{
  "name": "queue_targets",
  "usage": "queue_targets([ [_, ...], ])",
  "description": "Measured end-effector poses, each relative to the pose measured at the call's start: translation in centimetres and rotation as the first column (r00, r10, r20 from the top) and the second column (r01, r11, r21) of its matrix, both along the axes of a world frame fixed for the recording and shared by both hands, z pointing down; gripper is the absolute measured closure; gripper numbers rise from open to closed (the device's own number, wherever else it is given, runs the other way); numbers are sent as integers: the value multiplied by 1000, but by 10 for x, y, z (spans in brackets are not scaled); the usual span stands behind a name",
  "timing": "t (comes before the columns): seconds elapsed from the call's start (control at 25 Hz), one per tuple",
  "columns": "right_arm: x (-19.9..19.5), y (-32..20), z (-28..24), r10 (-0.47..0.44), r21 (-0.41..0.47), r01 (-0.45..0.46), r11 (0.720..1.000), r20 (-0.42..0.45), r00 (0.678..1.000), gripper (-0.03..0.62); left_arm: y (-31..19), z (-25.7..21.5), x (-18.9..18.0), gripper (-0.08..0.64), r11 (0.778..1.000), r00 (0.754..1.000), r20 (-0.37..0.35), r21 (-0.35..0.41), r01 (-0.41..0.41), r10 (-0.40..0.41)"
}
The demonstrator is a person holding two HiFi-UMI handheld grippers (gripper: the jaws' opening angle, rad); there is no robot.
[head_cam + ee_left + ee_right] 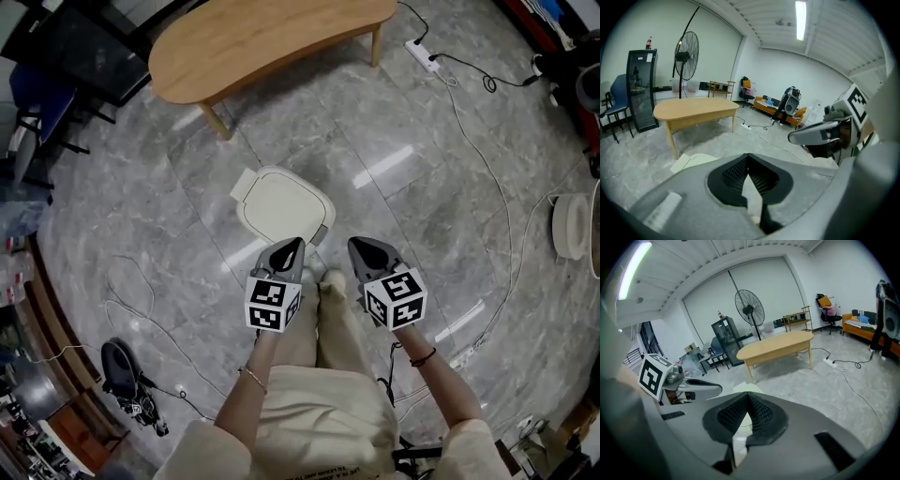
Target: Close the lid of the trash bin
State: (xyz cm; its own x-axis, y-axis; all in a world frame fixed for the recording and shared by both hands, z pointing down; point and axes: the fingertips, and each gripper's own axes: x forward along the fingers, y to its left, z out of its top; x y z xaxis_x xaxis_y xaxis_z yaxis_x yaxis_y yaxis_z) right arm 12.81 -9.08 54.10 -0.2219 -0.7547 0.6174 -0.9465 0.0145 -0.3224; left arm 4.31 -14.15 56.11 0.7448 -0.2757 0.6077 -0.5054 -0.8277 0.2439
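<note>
so, at the left of the head view a black device (120,364) with cords sits on the grey marble floor (141,234), well apart from everything else. at the far side stands a long wooden table (272,37). between the table and the person stands the cream trash bin (281,204), its lid (291,211) lying flat over the top as far as the view from above shows.

the left gripper (292,246) is held at the bin's near edge, its tip pointing toward the bin; whether it touches cannot be told from above. its jaws are pressed together with nothing between them: in the left gripper view the ridged pads (733,173) meet at their tips, and the bin is a pale shape on the floor beyond the jaws and to their left.

the right gripper (359,246) is just to the right of the left one, near the bin's near right corner and apart from it. its jaws are closed too and hold nothing; in the right gripper view the bin's pale top peeks out straight beyond the joined tips.

further right a white cable (502,206) trails over the floor to a power strip (422,54) by the table's right end, and a round white object (569,225) lies at the right edge.
</note>
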Motion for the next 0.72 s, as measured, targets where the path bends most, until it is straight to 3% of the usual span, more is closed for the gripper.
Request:
queue_targets([
  [0.4,4,-1,-73,30,101,-27,995,-29,999,588,-2,-82,1,537,993,996,-68,105,-52,60],
  [0.72,10,-4,-140,40,220,-30,975,-42,998,588,-8,-150,-3,537,976,987,-137,211,-52,82],
])
